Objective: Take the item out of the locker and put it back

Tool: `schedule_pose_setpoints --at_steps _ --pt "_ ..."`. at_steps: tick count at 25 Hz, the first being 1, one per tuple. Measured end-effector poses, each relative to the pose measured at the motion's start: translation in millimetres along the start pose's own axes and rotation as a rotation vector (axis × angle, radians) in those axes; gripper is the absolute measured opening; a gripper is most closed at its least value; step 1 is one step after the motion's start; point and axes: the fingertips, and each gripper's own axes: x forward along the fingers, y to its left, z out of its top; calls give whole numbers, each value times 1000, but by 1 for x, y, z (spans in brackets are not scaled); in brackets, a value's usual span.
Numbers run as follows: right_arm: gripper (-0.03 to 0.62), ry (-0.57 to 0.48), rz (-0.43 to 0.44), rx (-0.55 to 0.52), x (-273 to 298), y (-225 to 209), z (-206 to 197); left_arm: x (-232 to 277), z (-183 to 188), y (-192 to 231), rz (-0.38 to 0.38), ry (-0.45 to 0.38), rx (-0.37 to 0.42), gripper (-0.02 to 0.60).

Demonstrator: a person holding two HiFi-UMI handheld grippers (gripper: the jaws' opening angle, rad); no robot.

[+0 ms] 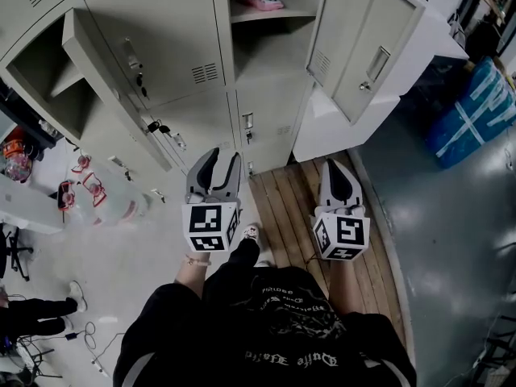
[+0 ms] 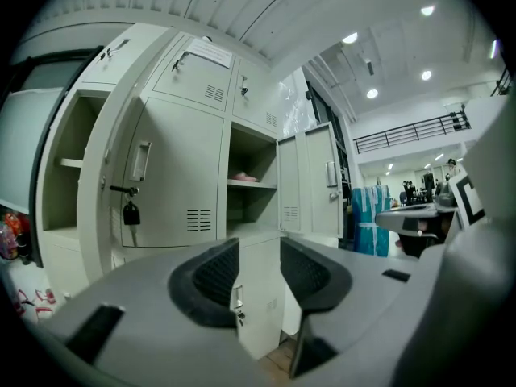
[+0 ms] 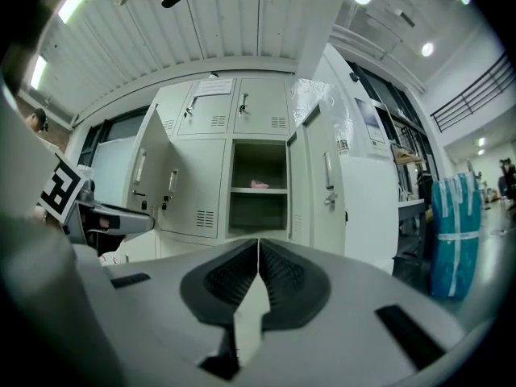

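Observation:
A small pink item lies on the shelf of an open locker compartment; it also shows as the pink item in the left gripper view and the pink item in the right gripper view. Both grippers are held well short of the lockers, pointing at them. My left gripper stands open with nothing between its jaws, and past the left gripper I see only a lower locker door. My right gripper is shut and empty, the tips of the right gripper meeting.
The compartment's door hangs open to the right. Another open door juts out at the left, and a padlock hangs on a closed door. A wooden platform lies underfoot. Blue wrapped goods stand at the right; red-and-white clutter at the left.

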Motion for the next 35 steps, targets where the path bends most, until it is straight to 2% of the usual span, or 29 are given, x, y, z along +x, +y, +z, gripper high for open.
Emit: schedule_pose_setpoints --at_steps 4,10,18,29,35 --pt "6 3 12 10 -1 7 -5 -5 -2 0 -2 -5 10 52" --pt "6 8 14 28 -1 9 -10 -11 -10 1 -4 6 -7 12" --pt "5 16 14 46 0 9 -14 -17 -17 2 10 4 -53 6" --pt "3 -11 24 9 -8 14 -11 -21 -13 3 24 -14 -19 6" --pt "3 -19 15 23 -10 9 -11 -23 -10 8 27 -30 -44 6"
